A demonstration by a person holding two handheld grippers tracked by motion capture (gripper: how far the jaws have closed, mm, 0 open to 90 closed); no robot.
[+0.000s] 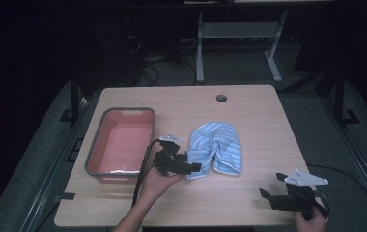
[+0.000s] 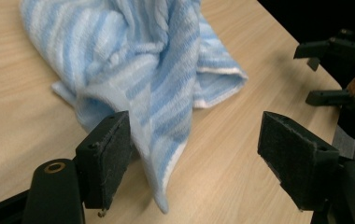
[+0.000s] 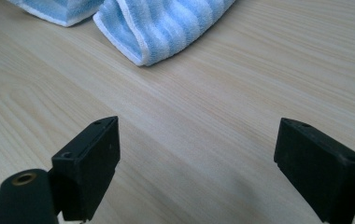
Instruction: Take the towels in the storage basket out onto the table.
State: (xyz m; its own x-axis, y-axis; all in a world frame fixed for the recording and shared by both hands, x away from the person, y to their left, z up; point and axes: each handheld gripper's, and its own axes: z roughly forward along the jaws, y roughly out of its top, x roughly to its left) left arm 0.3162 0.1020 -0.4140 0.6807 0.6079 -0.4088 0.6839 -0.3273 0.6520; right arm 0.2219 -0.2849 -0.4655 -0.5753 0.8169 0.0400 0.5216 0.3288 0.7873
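Observation:
A blue-and-white striped towel [image 1: 218, 147] lies crumpled in the middle of the wooden table [image 1: 249, 203]. My left gripper [image 1: 193, 168] is at the towel's near left corner, its jaws wide apart. In the left gripper view that gripper [image 2: 194, 154] has the hanging corner of the towel [image 2: 138, 60] between its jaws, close against the left pad [image 2: 108, 154], while the right pad stands well clear. My right gripper [image 1: 272, 185] rests near the table's front right, open and empty. In its own view the right gripper [image 3: 196, 163] points over bare wood toward the towel's folded edge [image 3: 166, 28].
A grey-rimmed tub [image 1: 123, 111] with a pink inside stands left of the towel, close to my left hand. A round cable hole [image 1: 221, 98] is near the table's far edge. Grey desk legs [image 1: 200, 48] stand on the floor behind the table.

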